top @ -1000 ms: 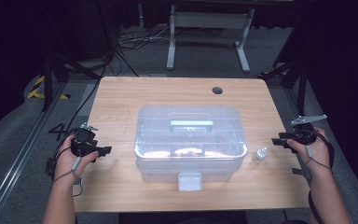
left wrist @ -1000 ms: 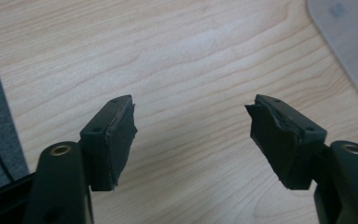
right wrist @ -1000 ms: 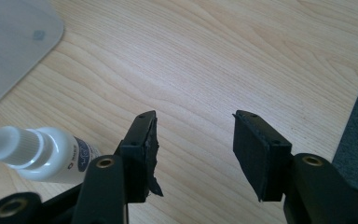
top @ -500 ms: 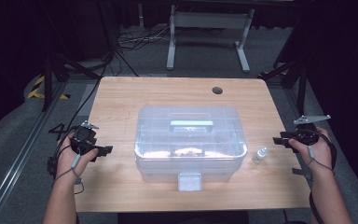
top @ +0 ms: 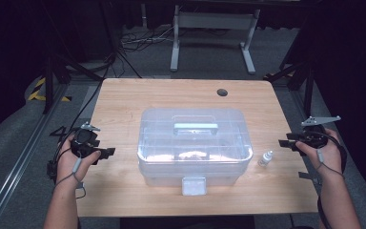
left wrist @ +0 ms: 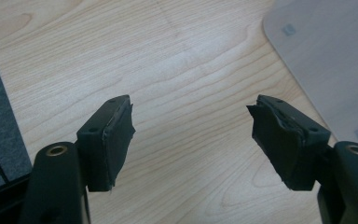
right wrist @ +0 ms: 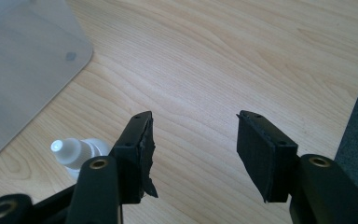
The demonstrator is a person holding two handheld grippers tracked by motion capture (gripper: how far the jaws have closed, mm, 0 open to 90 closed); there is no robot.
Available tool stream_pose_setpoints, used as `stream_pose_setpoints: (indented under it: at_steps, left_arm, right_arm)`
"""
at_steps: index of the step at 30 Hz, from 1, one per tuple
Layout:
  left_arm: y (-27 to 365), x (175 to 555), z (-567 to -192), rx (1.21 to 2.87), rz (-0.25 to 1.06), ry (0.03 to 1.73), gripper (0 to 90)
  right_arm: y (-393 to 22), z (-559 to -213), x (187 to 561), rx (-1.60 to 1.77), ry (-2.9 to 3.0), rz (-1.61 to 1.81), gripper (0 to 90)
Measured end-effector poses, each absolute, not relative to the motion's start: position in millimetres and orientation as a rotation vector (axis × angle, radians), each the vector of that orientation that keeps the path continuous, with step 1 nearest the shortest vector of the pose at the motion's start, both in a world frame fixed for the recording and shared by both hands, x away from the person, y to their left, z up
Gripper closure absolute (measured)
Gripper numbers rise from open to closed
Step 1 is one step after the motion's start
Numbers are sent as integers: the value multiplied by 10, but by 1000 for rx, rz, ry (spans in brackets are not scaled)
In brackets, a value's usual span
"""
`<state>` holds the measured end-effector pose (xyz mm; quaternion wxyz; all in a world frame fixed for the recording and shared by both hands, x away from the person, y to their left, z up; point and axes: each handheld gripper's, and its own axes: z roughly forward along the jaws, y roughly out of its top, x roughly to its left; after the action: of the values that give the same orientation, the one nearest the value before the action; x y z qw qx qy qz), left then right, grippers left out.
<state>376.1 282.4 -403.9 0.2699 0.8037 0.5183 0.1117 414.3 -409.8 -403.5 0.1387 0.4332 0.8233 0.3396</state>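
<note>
The room lay dark around a pale wooden counter (top: 124, 102), with cables and a metal stand on the grey floor behind it. A clear plastic storage box (top: 193, 143), lid on and a pale handle on top, stood at the middle of the counter, its front latch facing the person. A small white dropper bottle (top: 265, 158) stood just beside the box's right end, apart from it.

Compared with the earlier frames, box and bottle sat in the same places, and both hands held nearly the same positions at the counter's side edges.

The left gripper (top: 106, 151) was held in the person's left hand (top: 76, 160) over the counter's left edge, pointing toward the box and well apart from it. Its fingers (left wrist: 114, 140) stood spread with nothing but bare wood between them; they had just been closing slightly. A corner of the box showed at the upper right of the left gripper view.

The right gripper (top: 286, 142) was held in the right hand (top: 321, 150) at the counter's right edge, pointing inward, near the bottle but not touching it. Its fingers (right wrist: 137, 154) were spread over bare wood and had just been opening further, with nothing between them. The bottle lay partly hidden behind one of them in the right gripper view.
</note>
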Motion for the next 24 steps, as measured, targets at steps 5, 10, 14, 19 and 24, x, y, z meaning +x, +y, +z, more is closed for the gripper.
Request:
stream_pose_setpoints:
  at_steps: [5,10,14,19,24]
  left_arm:
    - [2786,3739,-4000,2178,291,1366,312]
    - [2741,3724,-3977,2189,269,1359,313]
    - [2735,3702,-3957,2194,249,1352,313]
    - [2739,3691,-3956,2187,220,1347,315]
    - [2755,3675,-3959,2167,217,1364,315]
  right_arm:
    - [-4112,-3984,4116,1230,2363,1034,478]
    - [-4049,-3882,4067,1179,2372,1047,468]
    - [-3985,-3758,3987,1140,2374,1093,422]
    - [-3853,-3574,3900,1047,2384,1183,341]
    - [-3637,-3444,3856,963,2408,1249,293]
